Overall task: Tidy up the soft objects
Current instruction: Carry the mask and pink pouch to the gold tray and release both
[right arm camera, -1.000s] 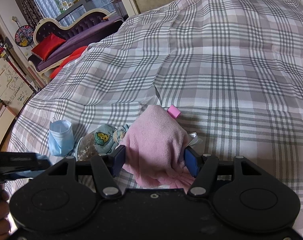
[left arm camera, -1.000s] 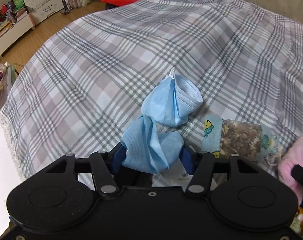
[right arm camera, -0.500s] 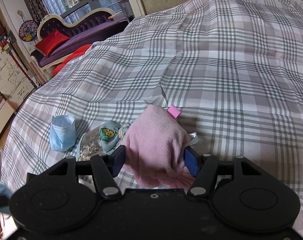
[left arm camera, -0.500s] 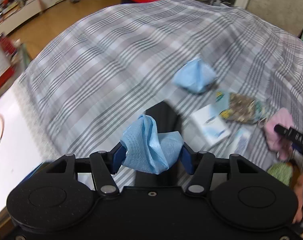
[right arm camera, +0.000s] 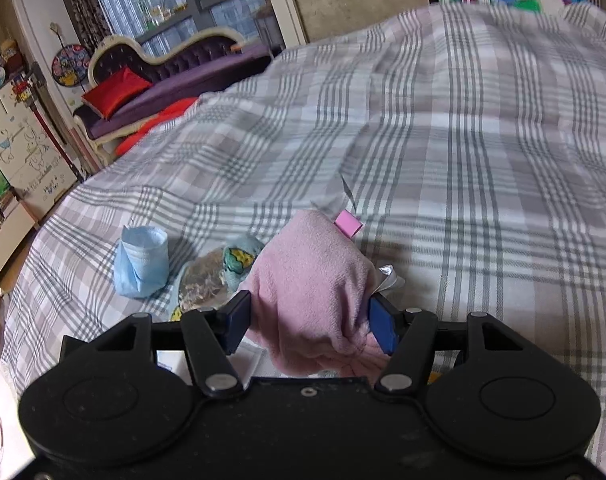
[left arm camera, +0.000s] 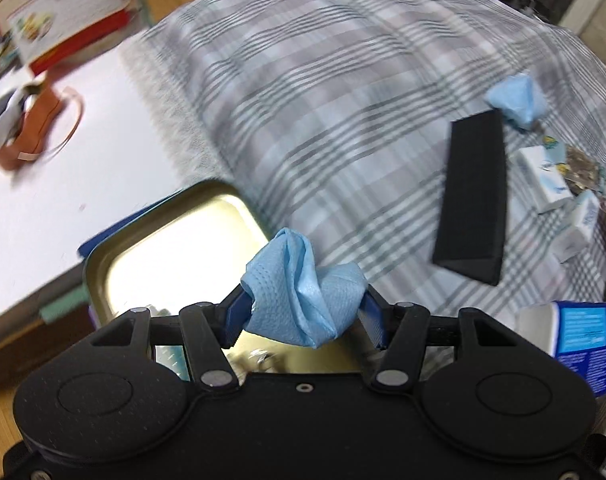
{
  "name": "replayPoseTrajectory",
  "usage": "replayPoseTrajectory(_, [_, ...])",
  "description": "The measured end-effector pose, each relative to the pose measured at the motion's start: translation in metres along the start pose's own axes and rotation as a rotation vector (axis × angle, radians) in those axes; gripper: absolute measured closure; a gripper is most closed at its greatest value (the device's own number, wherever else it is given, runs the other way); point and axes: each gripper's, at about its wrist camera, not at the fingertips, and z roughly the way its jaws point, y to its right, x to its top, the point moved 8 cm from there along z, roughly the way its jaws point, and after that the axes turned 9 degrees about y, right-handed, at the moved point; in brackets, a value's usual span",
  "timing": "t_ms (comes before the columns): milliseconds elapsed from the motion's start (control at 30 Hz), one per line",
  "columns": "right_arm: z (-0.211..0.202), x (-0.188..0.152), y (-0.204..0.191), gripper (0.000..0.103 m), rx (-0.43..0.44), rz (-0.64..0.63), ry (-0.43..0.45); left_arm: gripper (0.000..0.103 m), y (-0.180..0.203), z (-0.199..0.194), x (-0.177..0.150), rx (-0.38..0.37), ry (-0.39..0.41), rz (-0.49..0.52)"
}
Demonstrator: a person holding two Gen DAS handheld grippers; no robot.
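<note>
Your left gripper (left arm camera: 303,316) clamps a crumpled blue face mask (left arm camera: 301,304) above the rim of a gold-lined metal tin (left arm camera: 171,248) beside the plaid bedspread (left arm camera: 323,100). Your right gripper (right arm camera: 309,320) pinches a soft pink fleece cloth (right arm camera: 311,280) over the bed, near a second blue mask (right arm camera: 141,262).

A: Where are the 2 blue masks?
B: One crumpled blue mask (left arm camera: 303,288) is pinched in the left tool (left arm camera: 301,322), above an open gold tin (left arm camera: 171,256). The other blue mask (right arm camera: 141,262) stands folded on the plaid bed.
A: And the pink cloth (right arm camera: 315,284)?
B: Bunched, squeezed in the right tool (right arm camera: 309,320).
</note>
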Motion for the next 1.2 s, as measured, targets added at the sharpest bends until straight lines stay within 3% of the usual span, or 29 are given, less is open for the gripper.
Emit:
replayPoseTrajectory(233, [-0.053,0.017,-0.034,0.042,0.095,-0.06,0.236,0.047,-0.047,-0.006,-0.014,0.056,0.042,-0.067])
replayPoseTrajectory(367, [-0.095,0.016,-0.063,0.042,0.18,-0.118,0.279,0.047,-0.063,-0.007,-0.019,0.059,0.058,-0.11])
replayPoseTrajectory(567, [-0.157,-0.012,-0.115,0.042,0.381,-0.187,0.16,0.047,-0.073,-0.003,-0.029,0.075,0.049,-0.123])
replayPoseTrajectory(767, [-0.189,-0.066,-0.163,0.042,0.554,-0.257,-0.066,0.047,-0.081,0.0,-0.034,0.075,0.05,-0.149])
replayPoseTrajectory(933, [-0.196,-0.118,-0.181,0.042,0.571,-0.318,-0.232,0.047,-0.086,0.009,-0.039,0.083,0.039,-0.173])
replayPoseTrajectory(1200, [-0.203,-0.184,-0.191,0.042,0.522,-0.455,-0.376,0.047,-0.089,0.032,-0.044,0.104,0.035,-0.18])
